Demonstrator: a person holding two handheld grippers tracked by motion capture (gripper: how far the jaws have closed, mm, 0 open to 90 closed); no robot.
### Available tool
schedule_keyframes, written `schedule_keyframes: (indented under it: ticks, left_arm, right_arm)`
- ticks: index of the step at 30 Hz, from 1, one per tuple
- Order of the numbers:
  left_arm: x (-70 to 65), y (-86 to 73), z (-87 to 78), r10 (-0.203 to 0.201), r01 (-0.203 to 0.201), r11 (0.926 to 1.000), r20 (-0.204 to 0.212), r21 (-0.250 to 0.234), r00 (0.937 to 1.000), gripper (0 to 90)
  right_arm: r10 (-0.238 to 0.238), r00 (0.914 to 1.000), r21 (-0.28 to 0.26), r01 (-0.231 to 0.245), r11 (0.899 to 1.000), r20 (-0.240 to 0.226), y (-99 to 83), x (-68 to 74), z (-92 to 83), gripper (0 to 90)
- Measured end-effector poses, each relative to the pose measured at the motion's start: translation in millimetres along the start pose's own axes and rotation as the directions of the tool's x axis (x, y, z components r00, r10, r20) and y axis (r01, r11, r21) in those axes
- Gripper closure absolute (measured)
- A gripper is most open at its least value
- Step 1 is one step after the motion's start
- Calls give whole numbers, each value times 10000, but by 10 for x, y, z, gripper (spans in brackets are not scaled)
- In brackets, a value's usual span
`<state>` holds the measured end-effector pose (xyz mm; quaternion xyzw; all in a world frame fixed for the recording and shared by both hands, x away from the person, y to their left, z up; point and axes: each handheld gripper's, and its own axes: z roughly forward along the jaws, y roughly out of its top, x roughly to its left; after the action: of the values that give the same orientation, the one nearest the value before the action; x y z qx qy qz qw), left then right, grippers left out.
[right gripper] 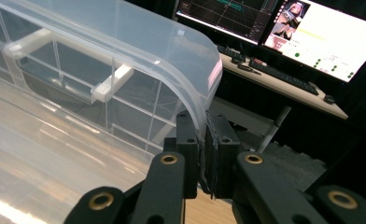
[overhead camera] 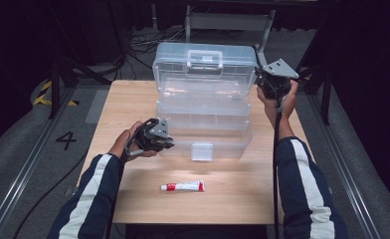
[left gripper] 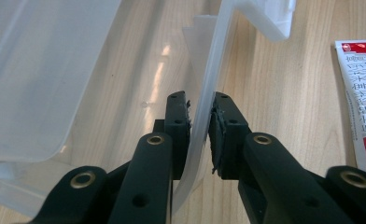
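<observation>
Wooden bench [overhead camera: 133, 199] carries a clear plastic box [overhead camera: 203, 134], open. Left gripper [left gripper: 200, 126] fingers pinch its near-left wall; right gripper [right gripper: 202, 154] fingers clamp the raised lid [overhead camera: 203, 74] at its far-right edge. Near lies a red-and-white tube [overhead camera: 183, 186].

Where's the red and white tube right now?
In the high view, the tube lies flat on the wooden table, near its front edge, just in front of the clear plastic box.
</observation>
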<state>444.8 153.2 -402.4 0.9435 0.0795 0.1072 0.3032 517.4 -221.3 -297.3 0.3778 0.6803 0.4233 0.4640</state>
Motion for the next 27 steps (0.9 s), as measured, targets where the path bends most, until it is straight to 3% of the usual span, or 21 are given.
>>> schedule_keyframes:
  ticks: [4,12,27]
  left_arm:
    - [1,-1,-2,131,-131,9999,-27,25,9999,796]
    - [21,-29,2,135,-133,9996,98,-242,9999,800]
    - [36,-47,9,143,-133,9990,249,-429,9996,805]
  right_arm:
    - [383,9990,100,-381,9992,-219,26,-64,94,855]
    - [278,9987,677,-249,9974,-422,127,-135,246,850]
    - [456,9976,1194,-391,9921,-517,200,-215,529,841]
